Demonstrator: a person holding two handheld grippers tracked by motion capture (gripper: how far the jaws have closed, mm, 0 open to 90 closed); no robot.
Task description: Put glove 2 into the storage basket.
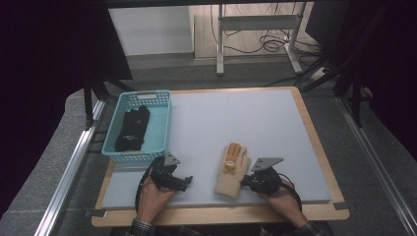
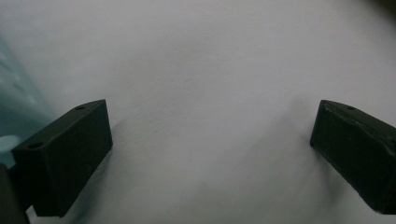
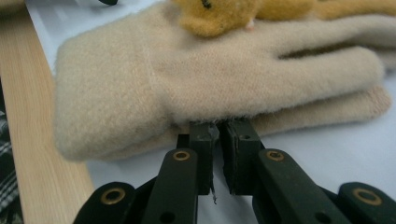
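Fingers of the right gripper (image 3: 217, 135) are clenched at the edge of the beige glove (image 1: 232, 169), lying flat near the desk's (image 1: 255, 123) front. Left gripper (image 1: 183, 183) fingers are released over bare desk; farther left, the teal basket (image 1: 139, 126) holds black gloves (image 1: 132, 129).

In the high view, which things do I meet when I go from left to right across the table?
Teal basket with black gloves inside → left gripper, jaws open → beige glove with its yellow top → right gripper, jaws closed at the glove's edge.
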